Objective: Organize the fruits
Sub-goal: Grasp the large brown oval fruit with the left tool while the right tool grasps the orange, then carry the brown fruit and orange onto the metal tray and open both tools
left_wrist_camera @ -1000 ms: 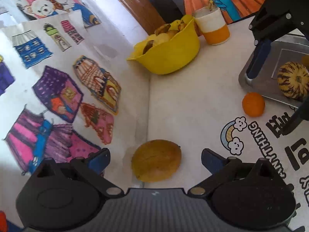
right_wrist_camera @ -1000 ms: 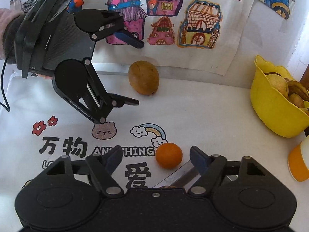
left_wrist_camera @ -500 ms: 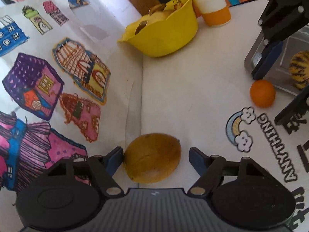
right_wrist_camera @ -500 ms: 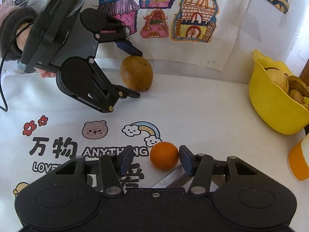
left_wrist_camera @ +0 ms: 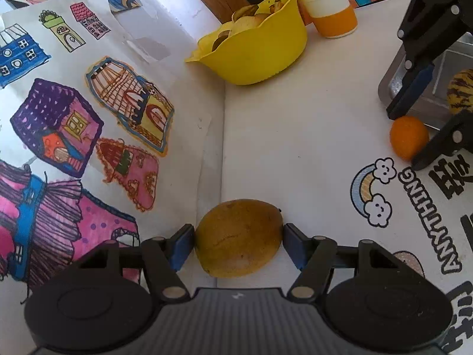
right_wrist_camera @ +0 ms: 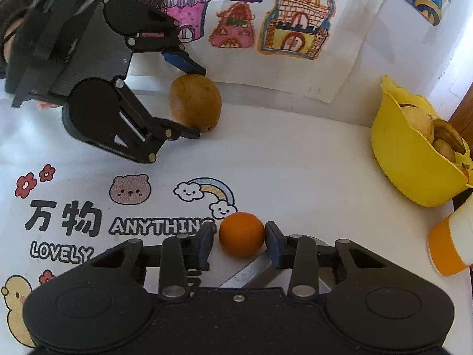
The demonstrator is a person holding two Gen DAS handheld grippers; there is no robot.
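A brown-yellow mango (left_wrist_camera: pixel 238 236) lies on the white table by the wall. My left gripper (left_wrist_camera: pixel 239 244) is around it, both blue pads touching its sides. It also shows in the right wrist view (right_wrist_camera: pixel 195 102) with the left gripper (right_wrist_camera: pixel 192 100) on it. A small orange (right_wrist_camera: pixel 241 233) lies by the corner of a metal tray (right_wrist_camera: pixel 251 272). My right gripper (right_wrist_camera: pixel 239 242) is closed around it, pads at its sides. The orange shows in the left wrist view (left_wrist_camera: pixel 408 136) too. A striped melon (left_wrist_camera: pixel 459 91) sits in the tray (left_wrist_camera: pixel 414 88).
A yellow bowl (left_wrist_camera: pixel 254 50) of brownish fruit stands at the back by the wall, also in the right wrist view (right_wrist_camera: pixel 414 159). An orange-and-white cup (left_wrist_camera: pixel 331 9) stands beside it. Children's drawings (left_wrist_camera: pixel 74 118) hang on the wall. A printed cloth (right_wrist_camera: pixel 118 207) covers the table.
My left gripper moved forward around the mango and closed onto it. My right gripper moved forward and closed its fingers onto the orange.
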